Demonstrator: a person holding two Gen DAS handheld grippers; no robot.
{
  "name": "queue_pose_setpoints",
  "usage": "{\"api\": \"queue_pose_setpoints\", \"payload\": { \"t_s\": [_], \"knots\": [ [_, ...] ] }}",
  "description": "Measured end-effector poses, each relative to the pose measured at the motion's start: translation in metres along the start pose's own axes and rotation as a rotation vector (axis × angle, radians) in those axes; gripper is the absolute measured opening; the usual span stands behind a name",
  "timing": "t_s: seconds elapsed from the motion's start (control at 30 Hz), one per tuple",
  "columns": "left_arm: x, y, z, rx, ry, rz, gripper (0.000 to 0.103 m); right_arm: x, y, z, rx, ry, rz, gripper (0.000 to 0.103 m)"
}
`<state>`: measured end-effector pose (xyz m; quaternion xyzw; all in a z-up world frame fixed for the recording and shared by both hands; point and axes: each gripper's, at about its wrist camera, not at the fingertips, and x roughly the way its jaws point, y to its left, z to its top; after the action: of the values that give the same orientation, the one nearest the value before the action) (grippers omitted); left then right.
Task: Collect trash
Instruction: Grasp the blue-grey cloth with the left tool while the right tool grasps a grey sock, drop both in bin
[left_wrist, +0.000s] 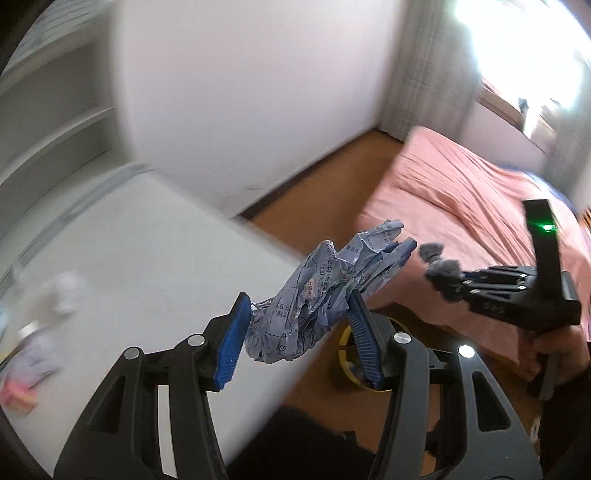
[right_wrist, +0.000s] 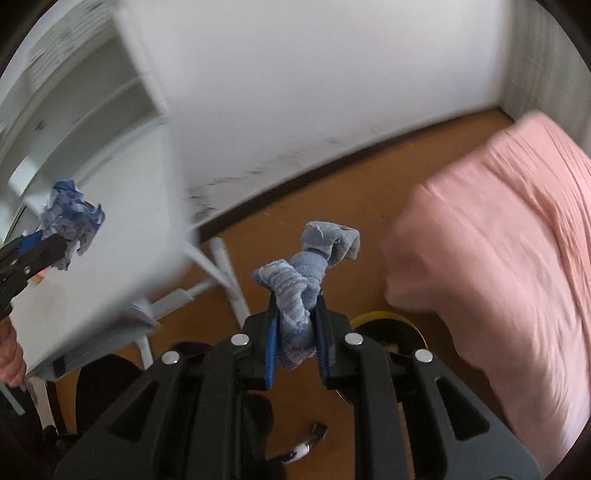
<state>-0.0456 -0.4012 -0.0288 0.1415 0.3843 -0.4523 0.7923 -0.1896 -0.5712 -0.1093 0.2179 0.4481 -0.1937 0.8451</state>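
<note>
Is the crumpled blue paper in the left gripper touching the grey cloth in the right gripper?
Apart. The left wrist view shows floor and bed between the crumpled blue paper and the grey cloth.

We see a pale blue crumpled wrapper (left_wrist: 317, 295) with dark print, red marks and dashed lines between royal-blue ribbed pads (left_wrist: 231, 347). A grey-blue ribbed sock (right_wrist: 299, 291) sits between matching blue pads (right_wrist: 271, 350). The gripper frames are black, the bedspread (left_wrist: 461, 206) salmon pink, the floor (right_wrist: 332, 206) orange-brown, the desk (left_wrist: 129, 240) white, the bin rim (right_wrist: 384, 317) yellow.
</note>
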Motion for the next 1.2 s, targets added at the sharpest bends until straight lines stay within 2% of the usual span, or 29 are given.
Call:
{"api": "queue_pose_setpoints", "payload": {
  "t_s": [0.1,0.2,0.37,0.63,0.8,1.2],
  "knots": [
    [0.037,-0.046,0.002,0.052,0.053,-0.083,0.053,0.006,-0.048,-0.025,0.09,0.028,-0.028,0.017],
    [0.078,-0.083,-0.002,0.092,0.113,-0.126,0.053,0.02,-0.083,-0.05,0.15,0.065,-0.052,0.017],
    [0.146,-0.114,-0.02,0.098,0.23,-0.173,0.053,0.06,-0.111,-0.083,0.21,0.135,-0.058,0.017],
    [0.238,-0.132,-0.051,0.102,0.352,-0.143,0.053,0.133,-0.14,-0.129,0.269,0.275,-0.045,0.017],
    [0.268,-0.13,-0.072,0.09,0.444,-0.141,0.053,0.155,-0.15,-0.137,0.292,0.314,-0.024,0.017],
    [0.292,-0.134,-0.08,0.088,0.481,-0.128,0.053,0.157,-0.161,-0.127,0.305,0.295,-0.011,0.017]
  ]
}}
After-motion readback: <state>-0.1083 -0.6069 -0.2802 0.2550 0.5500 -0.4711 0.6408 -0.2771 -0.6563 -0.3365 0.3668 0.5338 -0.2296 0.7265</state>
